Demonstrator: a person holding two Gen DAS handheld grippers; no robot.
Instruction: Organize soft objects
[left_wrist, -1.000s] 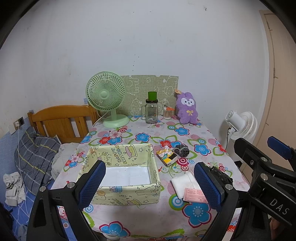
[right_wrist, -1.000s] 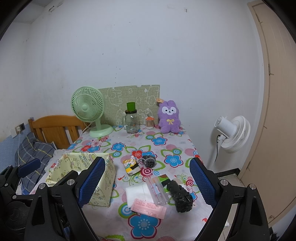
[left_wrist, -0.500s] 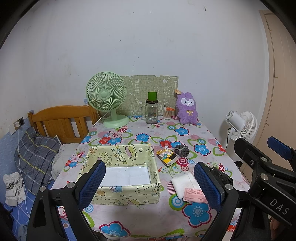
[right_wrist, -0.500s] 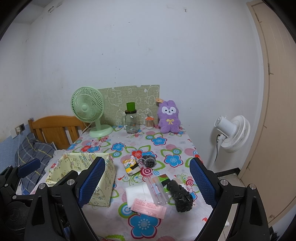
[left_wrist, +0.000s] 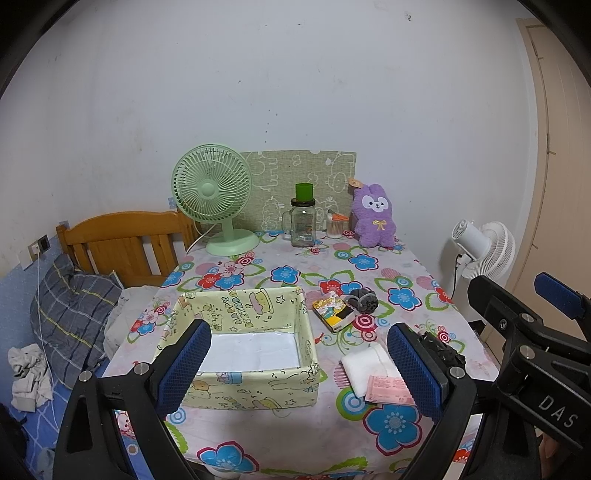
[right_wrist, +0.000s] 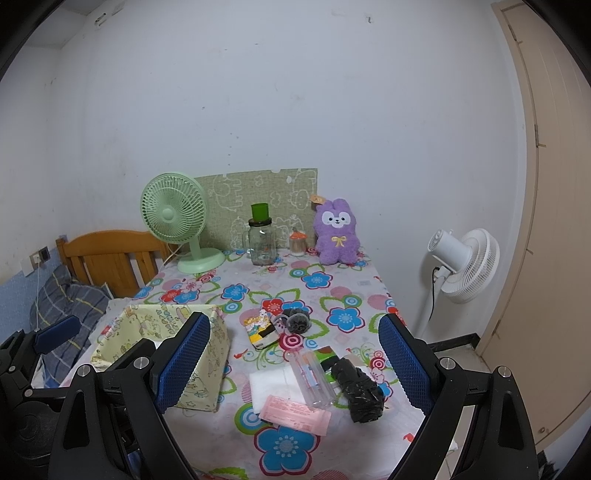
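Left hand-held gripper is hanging over the near table edge with jaws wide apart, gripping nothing, framing the yellow-green fabric box, which is sitting open and showing only a white liner inside. Just right of the box, a white folded cloth is lying flat with a pink packet resting on its near corner; a small printed tissue pack and a dark fuzzy scrunchie are sitting further back, touching or nearly so. Purple plush bunny is standing upright at the far edge by the wall, beside a glass jar and a green desk fan. Right hand-held gripper is also spread open and holding nothing, looking down at the same cluster: white folded cloth under the pink packet, a clear plastic tube case lying across it, a black folded umbrella just right of that, scrunchie and tissue pack behind, box to the left. Judging handling: the cloth is looking light and floppy, likely to drape, so pinching an exposed free edge clear of the packet and tube seems best; the scrunchie should squash, so grabbing across its ring; the bunny is probably light and compressible, best taken at the body's middle.
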